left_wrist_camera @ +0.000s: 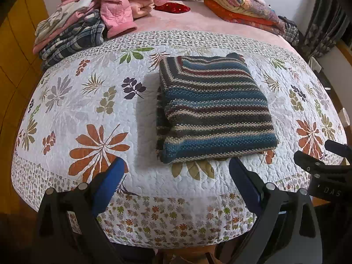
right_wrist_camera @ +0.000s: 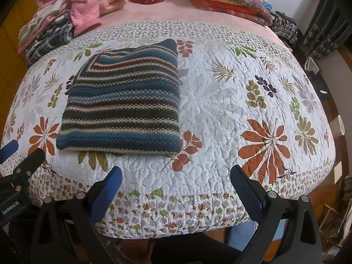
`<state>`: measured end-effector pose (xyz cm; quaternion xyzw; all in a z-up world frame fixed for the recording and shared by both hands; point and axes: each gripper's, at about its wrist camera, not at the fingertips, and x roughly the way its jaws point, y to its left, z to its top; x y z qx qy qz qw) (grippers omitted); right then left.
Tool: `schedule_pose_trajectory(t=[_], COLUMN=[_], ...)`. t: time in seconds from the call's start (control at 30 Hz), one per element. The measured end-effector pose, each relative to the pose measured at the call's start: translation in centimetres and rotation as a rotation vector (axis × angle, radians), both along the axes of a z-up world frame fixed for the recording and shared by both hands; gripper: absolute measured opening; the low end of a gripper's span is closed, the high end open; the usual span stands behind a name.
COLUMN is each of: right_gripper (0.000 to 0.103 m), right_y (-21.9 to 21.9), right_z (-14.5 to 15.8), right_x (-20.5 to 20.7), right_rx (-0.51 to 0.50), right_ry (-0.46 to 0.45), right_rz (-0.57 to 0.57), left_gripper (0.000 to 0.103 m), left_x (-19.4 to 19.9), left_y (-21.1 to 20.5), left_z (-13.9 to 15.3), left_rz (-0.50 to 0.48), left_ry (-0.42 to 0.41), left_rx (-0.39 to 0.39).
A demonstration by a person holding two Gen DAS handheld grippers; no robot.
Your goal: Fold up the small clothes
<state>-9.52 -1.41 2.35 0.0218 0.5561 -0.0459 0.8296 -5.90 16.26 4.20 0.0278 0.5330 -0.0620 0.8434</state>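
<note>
Here the folded striped sweater lies beyond both wide-open tongs, untouched.

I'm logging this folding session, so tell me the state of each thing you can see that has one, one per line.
striped sweater: folded into a rectangle, lying flat on the quilt, untouched.
left gripper: open, empty, short of the sweater.
right gripper: open, empty, short of the sweater.
floral quilt: spread flat.
pink jacket: crumpled on a heap, unfolded.
plaid garment: loosely piled.
patterned blankets: folded, stacked.
</note>
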Motion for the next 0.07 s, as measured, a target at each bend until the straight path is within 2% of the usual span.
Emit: schedule_pose_trajectory(t=[0.07], right_gripper=[0.099], right_y=[-0.15], right_z=[-0.02], right_x=[0.02], right_rx=[0.000], right_ry=[0.001], right_rz=[-0.002], left_gripper=[0.095], left_x=[0.01], left_y=[0.00], left_z=[0.00], left_rz=[-0.001], left_ry=[0.000], left_rx=[0.001])
